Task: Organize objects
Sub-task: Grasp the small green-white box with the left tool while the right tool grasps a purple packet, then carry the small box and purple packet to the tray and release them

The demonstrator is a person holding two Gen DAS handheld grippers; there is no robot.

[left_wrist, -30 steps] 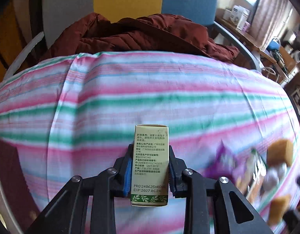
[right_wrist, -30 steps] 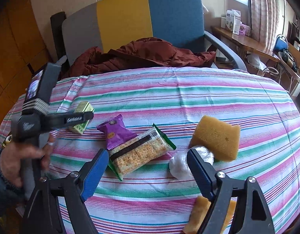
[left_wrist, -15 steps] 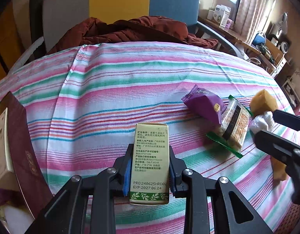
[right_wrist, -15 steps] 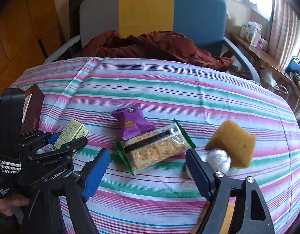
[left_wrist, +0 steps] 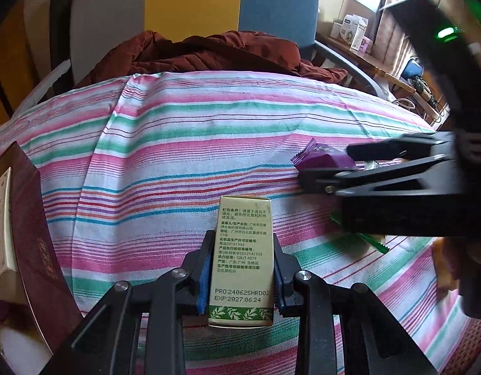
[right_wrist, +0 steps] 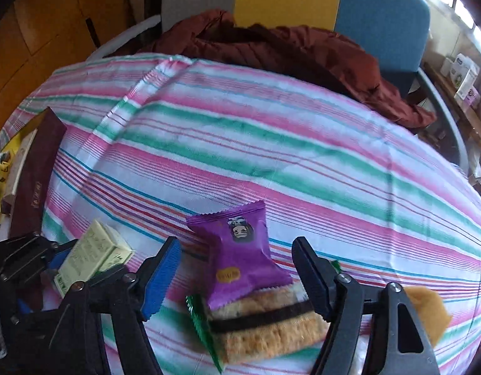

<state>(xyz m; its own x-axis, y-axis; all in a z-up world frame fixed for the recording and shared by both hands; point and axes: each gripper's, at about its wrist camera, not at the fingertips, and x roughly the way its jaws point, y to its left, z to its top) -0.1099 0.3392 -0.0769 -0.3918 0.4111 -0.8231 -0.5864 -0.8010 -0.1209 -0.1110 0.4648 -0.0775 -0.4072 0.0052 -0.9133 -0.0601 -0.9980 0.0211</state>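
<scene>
Jaws on the right gripper (right_wrist: 237,278) have just been closing, and its frame has dropped from a wider look at the table to a close one: the purple snack pouch (right_wrist: 243,250) and the clear-wrapped cracker pack (right_wrist: 265,328) under its lower end now sit between the 2 blue pads, which stand just beside them without yet pressing, so this claw reads as released. My judgement is that a pick of one of these snacks is the step in hand. The left gripper (left_wrist: 240,268) is clenched on the pale green carton (left_wrist: 242,259) at lower centre of its frame, as it was a second ago, though the scene behind it has swung round until the right gripper's black arm crosses the right edge. Since both views put the carton next to the snacks, the sorting seems to be early. The carton is stiff printed card with sharp corners, a leaf band at its base and small black text. The pouch is glossy, puffy film with zigzag seals; the crackers look golden and pitted beneath a dark band and green crimped ends. A porous yellow sponge (right_wrist: 428,312) shows at lower right. Woven striped tablecloth (right_wrist: 271,143) in pink, green and white covers the table, and a maroon book (left_wrist: 37,250) leans at the left edge.
</scene>
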